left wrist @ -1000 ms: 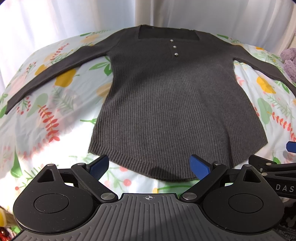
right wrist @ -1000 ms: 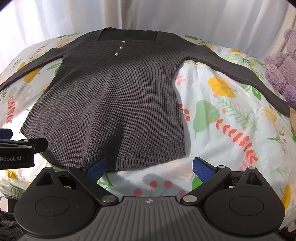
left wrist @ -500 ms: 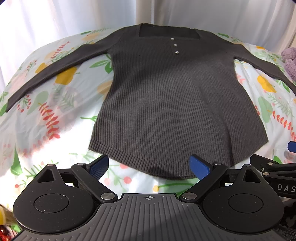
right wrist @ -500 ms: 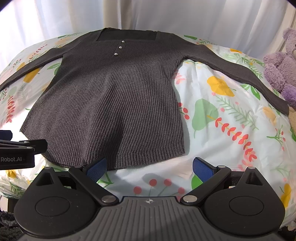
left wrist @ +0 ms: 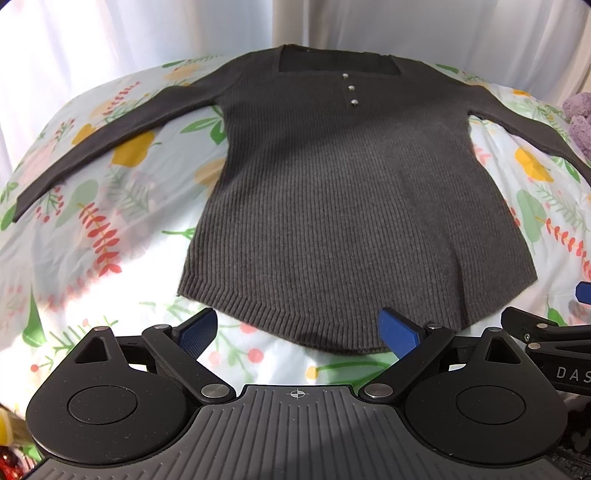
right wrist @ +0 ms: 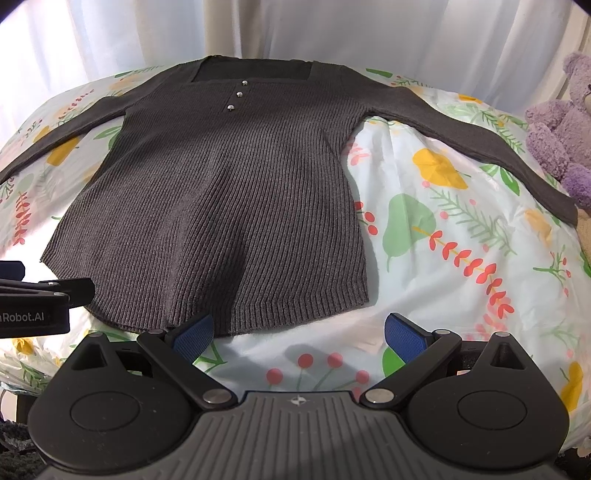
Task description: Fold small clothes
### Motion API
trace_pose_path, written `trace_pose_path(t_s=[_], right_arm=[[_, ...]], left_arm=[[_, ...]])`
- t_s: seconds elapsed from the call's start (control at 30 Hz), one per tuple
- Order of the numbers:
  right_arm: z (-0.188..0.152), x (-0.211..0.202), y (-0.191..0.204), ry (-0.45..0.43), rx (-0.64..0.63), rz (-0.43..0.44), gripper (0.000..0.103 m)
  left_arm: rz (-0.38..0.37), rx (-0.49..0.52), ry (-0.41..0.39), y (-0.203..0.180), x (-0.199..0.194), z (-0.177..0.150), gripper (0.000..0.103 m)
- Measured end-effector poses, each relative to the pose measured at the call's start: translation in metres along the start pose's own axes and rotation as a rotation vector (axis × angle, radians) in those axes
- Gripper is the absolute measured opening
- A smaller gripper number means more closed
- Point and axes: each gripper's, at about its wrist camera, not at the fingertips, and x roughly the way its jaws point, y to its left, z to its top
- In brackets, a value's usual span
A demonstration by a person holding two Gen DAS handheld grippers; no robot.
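Note:
A dark grey ribbed long-sleeve sweater (left wrist: 343, 199) lies flat on a floral sheet, front up, with both sleeves spread out to the sides and three small silver buttons below the square neckline. It also shows in the right wrist view (right wrist: 221, 206). My left gripper (left wrist: 297, 330) is open and empty, just in front of the sweater's hem near its left half. My right gripper (right wrist: 299, 334) is open and empty, just in front of the hem's right corner. Each gripper appears at the edge of the other's view.
The floral sheet (right wrist: 461, 258) covers a rounded surface that falls away at the near edge. A purple plush bear (right wrist: 561, 125) sits at the far right, next to the right sleeve's cuff. White curtains (left wrist: 147, 33) hang behind.
Both grippers have edged slightly forward toward the hem. The sweater has not moved and the jaws have stayed open.

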Motion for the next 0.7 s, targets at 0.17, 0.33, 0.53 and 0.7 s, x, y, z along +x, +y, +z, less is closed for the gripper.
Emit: trace_pose_path(t_s=[0.17,0.33,0.53,0.7], right_arm=[[0.0,-0.0011,0.0016,-0.003,-0.006,0.003,0.099],[-0.0014,-0.0023,0.0016,-0.01,-0.007,0.007,0.099],[-0.0024,-0.0027,-0.0013,-0.012,0.01,0.017,0.099],[-0.003,-0.0031,-0.0002,-0.014,0.005,0.019,0.099]], left_arm=[[0.001,0.0,0.0,-0.0003,-0.0001,-0.0004,0.097],[0.002,-0.001,0.0,-0.0001,-0.0002,-0.0007,0.097],[0.004,-0.004,0.005,-0.0003,0.0007,-0.0011,0.097],[0.006,-0.002,0.01,-0.0011,0.001,-0.0012,0.097]])
